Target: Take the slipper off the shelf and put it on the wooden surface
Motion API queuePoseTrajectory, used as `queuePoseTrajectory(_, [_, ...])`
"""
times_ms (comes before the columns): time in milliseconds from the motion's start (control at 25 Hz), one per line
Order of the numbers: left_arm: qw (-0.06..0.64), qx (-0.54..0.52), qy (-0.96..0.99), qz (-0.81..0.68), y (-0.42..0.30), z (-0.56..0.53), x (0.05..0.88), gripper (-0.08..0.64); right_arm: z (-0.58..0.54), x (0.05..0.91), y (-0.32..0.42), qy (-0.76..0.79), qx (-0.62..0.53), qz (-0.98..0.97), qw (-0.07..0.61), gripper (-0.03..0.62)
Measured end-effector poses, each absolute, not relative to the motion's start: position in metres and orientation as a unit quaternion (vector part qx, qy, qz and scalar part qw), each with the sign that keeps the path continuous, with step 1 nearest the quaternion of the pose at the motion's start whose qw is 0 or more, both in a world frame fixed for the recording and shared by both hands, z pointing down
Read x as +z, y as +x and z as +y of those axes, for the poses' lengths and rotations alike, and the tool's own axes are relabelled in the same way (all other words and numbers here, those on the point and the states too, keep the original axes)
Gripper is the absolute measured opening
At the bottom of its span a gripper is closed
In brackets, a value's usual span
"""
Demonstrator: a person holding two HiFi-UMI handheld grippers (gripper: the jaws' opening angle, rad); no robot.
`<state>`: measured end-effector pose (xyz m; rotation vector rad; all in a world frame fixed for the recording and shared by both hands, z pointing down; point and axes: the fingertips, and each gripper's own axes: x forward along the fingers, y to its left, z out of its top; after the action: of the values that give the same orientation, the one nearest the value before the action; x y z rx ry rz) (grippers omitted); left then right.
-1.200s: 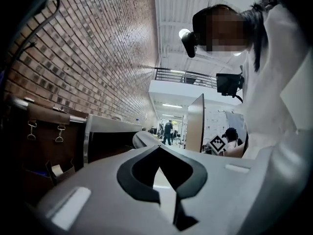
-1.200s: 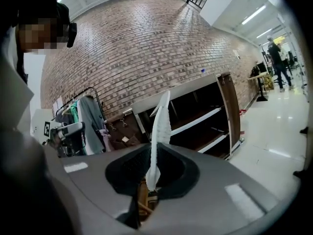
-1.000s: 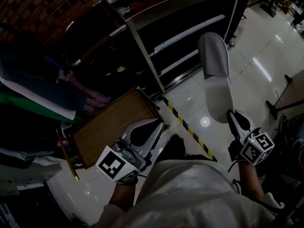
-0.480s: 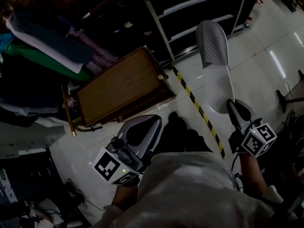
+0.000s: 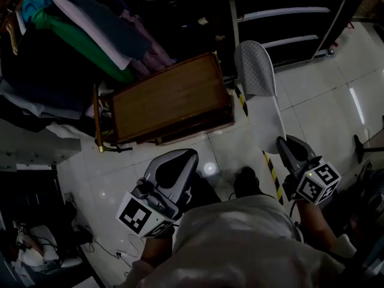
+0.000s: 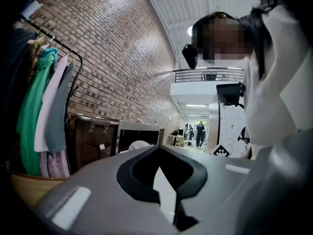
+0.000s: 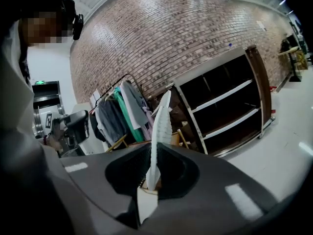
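The room has a big brick wall [image 7: 186,38] and a shiny white floor [image 5: 318,95]. A tall dark shelf [image 5: 288,17] stands at the far side. Next to it, clothes [image 5: 90,35] hang on a rack: a green one, a white one and some dark ones. Under the clothes sits a low wooden table [image 5: 171,98] with a bare brown top. A yellow and black stripe [image 5: 271,179] runs along the floor by the table's right end.

A person in a white top stands on the floor and holds a tool in each hand.

The right gripper [image 5: 283,146] has its jaws shut tight on the heel end of the slipper [image 5: 258,83]. The slipper is grey on top and white under. It is off the shelf and up in the air, sticking out away from the person. Its toe end is just beside the right corner of the wooden table, over the floor. It does not lie on the table. Seen from the right gripper view, the slipper stands on its edge between the jaws, with the bumpy white sole showing.

The left gripper [image 5: 183,158] is held low over the floor, near the front of the table. Its jaws are closed, tip to tip, and nothing is between them.
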<state>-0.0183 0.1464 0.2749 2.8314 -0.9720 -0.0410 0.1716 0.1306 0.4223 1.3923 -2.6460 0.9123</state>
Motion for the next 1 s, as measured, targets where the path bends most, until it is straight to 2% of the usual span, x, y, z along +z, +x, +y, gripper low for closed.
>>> queuePoseTrajectory(200, [0.073, -0.020, 0.936, -0.344, -0.113, 0.150, 0.283, -0.006, 0.126, 0.438, 0.074, 0.432, 0.306, -0.848, 0.032, 0.034])
queuePoseTrajectory(600, [0.090, -0.033, 0.929, -0.357, -0.322, 0.139, 0.293, -0.008, 0.082, 0.469, -0.109, 0.432, 0.347, -0.832, 0.034, 0.034])
queuePoseTrajectory(760, [0.096, -0.036, 0.926, -0.364, -0.362, 0.132, 0.301, -0.008, 0.070, 0.495, -0.157, 0.413, 0.362, -0.834, 0.051, 0.034])
queuePoseTrajectory(1000, [0.100, -0.048, 0.917, -0.383, -0.363, 0.109, 0.296, -0.008, 0.018, 0.544, -0.176, 0.397, 0.379, -0.833, 0.077, 0.034])
